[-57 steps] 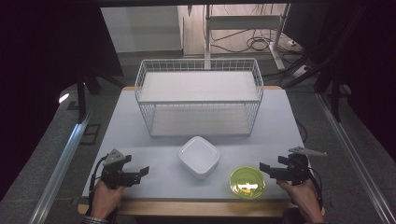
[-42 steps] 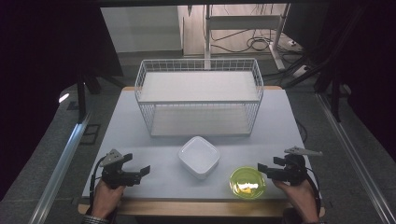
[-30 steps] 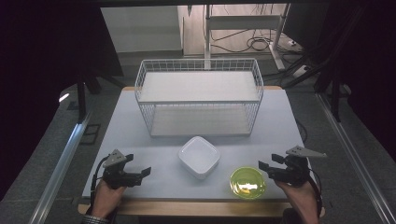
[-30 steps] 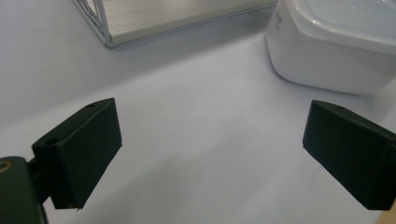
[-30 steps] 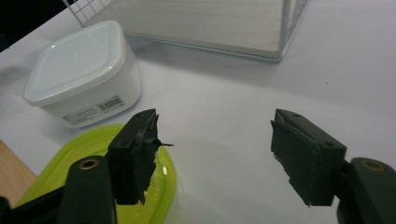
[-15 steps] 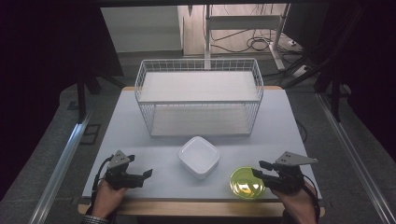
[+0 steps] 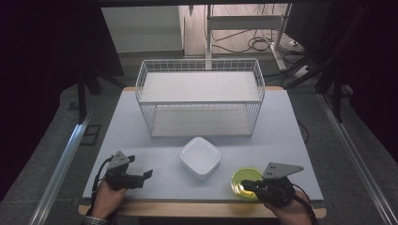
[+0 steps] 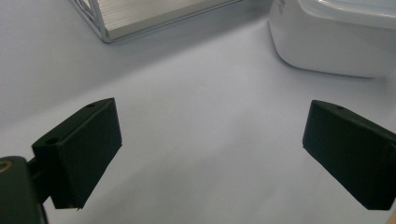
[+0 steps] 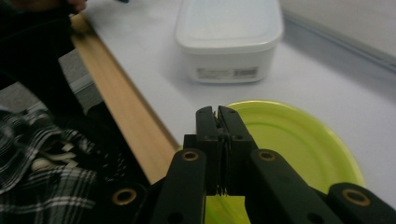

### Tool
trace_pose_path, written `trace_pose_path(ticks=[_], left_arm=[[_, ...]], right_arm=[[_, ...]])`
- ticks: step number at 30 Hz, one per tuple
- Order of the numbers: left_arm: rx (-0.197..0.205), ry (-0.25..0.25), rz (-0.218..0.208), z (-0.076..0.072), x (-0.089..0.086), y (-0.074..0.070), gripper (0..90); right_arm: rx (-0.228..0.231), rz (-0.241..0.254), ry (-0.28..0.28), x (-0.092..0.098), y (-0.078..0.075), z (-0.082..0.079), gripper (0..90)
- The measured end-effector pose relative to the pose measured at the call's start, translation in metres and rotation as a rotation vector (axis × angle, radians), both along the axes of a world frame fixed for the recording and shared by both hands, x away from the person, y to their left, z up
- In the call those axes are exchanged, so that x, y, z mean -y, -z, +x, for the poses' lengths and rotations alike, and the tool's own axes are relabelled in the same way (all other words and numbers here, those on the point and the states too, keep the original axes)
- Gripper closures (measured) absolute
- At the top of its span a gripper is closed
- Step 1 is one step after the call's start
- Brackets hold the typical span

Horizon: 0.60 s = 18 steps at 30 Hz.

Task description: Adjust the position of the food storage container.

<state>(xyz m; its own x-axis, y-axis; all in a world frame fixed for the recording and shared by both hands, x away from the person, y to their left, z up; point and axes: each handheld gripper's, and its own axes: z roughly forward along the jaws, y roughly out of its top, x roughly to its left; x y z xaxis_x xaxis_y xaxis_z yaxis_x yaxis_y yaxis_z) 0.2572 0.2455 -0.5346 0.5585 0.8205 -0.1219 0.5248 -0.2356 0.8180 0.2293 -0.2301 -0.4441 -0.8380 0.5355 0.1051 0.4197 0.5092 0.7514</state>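
Worktop (image 7: 141, 136): pale grey board with a wooden strip along the near edge.

Wire basket (image 7: 201, 101) sits along the far edge, centred, open side facing the person. Both its shelves look bare, so likely the drop-off spot.

White lidded tub (image 7: 200, 157) sits mid-worktop, slightly toward the near edge, turned corner-on. Untouched, lid on. The left gripper view shows it just past the open jaws.

Yellow-green plate (image 7: 245, 181) lies flat at the near edge, right of centre, close to the wooden strip. This is the thing being worked.

Right gripper (image 7: 248, 186) comes in low from the near right corner, pointing left across the plate's near rim. Right gripper view: right gripper (image 9: 217, 122) jaws have just been closing and now sit pressed together. The rim runs in under them, but I can't tell whether it's pinched or just below. If pinched, an edge grip makes sense, since a flat plate offers nothing else to grab.

Left gripper (image 7: 148, 174) rests near the near left corner, aimed right toward the tub. Left gripper (image 8: 212, 149) jaws spread wide, nothing between them, just bare worktop. Looks parked, ready for the tub.
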Motion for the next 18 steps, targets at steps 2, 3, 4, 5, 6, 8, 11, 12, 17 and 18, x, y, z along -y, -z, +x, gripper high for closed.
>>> trace_pose_path(ticks=[2, 3, 4, 5, 6, 8, 11, 12, 17, 18], left_arm=[[-0.002, 0.002, -0.002, 0.001, -0.001, 0.001, 4.3], [-0.004, 0.003, -0.004, 0.001, -0.002, 0.002, 4.3], [-0.006, 0.001, -0.01, 0.001, -0.003, 0.002, 4.3], [-0.006, 0.001, -0.01, 0.001, -0.003, 0.002, 4.3], [-0.006, -0.001, -0.015, 0.002, -0.004, 0.002, 4.3], [-0.002, -0.005, -0.016, 0.001, -0.006, 0.002, 4.3], [0.007, -0.007, -0.005, 0.001, -0.006, 0.001, 4.3], [0.009, -0.004, 0.0, 0.002, -0.006, 0.001, 4.3], [0.011, 0.001, 0.022, 0.002, -0.003, 0.002, 4.1], [0.012, 0.001, 0.022, 0.002, -0.004, 0.002, 4.1]], right_arm=[[-0.011, -0.003, -0.011, -0.002, 0.001, -0.002, 88.5], [-0.016, -0.005, -0.012, -0.003, 0.002, -0.003, 88.8], [-0.024, -0.008, -0.011, -0.004, 0.002, -0.003, 88.9], [-0.024, -0.008, -0.011, -0.004, 0.002, -0.003, 88.9], [-0.03, -0.007, -0.011, -0.005, 0.002, -0.004, 88.9], [-0.036, -0.004, -0.015, -0.006, 0.003, -0.004, 89.1], [-0.033, -0.021, -0.036, -0.009, 0.003, -0.008, 89.2], [-0.03, -0.027, -0.044, -0.01, 0.003, -0.009, 89.2], [-0.048, -0.047, -0.074, -0.01, 0.004, -0.014, 89.1], [-0.054, -0.05, -0.077, -0.01, 0.005, -0.015, 89.2]])
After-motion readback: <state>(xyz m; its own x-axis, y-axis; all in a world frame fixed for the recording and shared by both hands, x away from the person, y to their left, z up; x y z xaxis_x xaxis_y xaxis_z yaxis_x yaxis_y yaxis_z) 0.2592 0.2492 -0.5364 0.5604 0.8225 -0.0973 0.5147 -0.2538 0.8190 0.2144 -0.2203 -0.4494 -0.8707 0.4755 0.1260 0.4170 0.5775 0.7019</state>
